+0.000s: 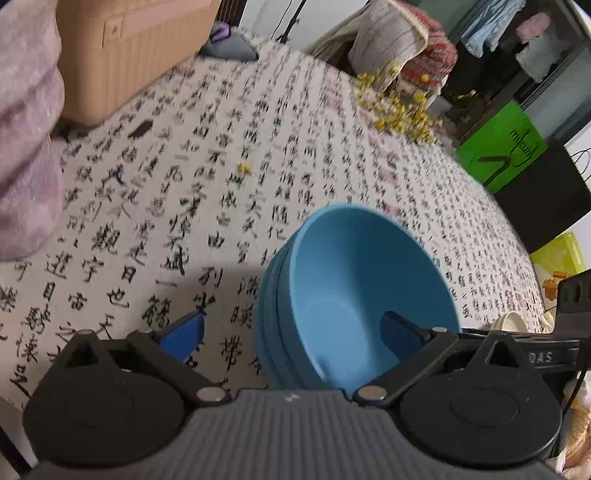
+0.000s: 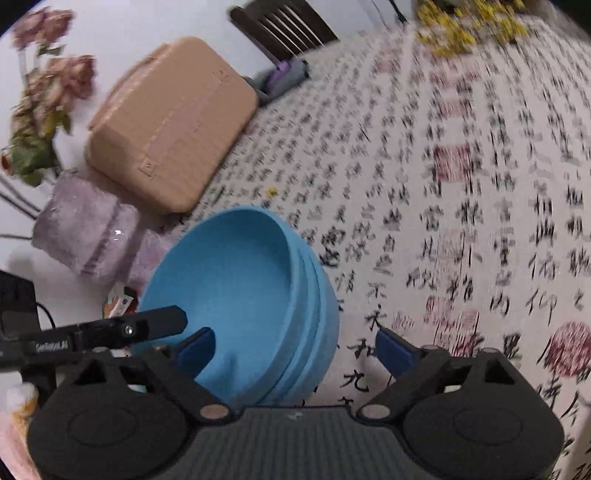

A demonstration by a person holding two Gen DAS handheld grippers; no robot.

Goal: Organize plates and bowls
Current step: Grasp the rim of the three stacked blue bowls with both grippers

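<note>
A stack of nested blue bowls (image 1: 351, 277) stands on the calligraphy-print tablecloth (image 1: 184, 206). My left gripper (image 1: 293, 328) is open and straddles the near wall of the stack: its right fingertip (image 1: 400, 332) is inside the top bowl, its left fingertip (image 1: 184, 334) outside, clear of the wall. In the right wrist view the blue bowls (image 2: 236, 269) sit low and left. My right gripper (image 2: 295, 347) is open across the other side of the rim, left fingertip (image 2: 195, 350) inside, right fingertip (image 2: 395, 354) outside with a gap. Whether the stack rests on the cloth I cannot tell.
A tan ribbed box (image 2: 170, 122) and a folded pink towel (image 2: 85, 229) lie at the far left of the table. Yellow flowers (image 1: 399, 107) are scattered at the far edge, with a green box (image 1: 498, 147) beyond. A cream dish (image 1: 513, 321) sits at the right edge. A dark chair (image 2: 284, 26) stands behind.
</note>
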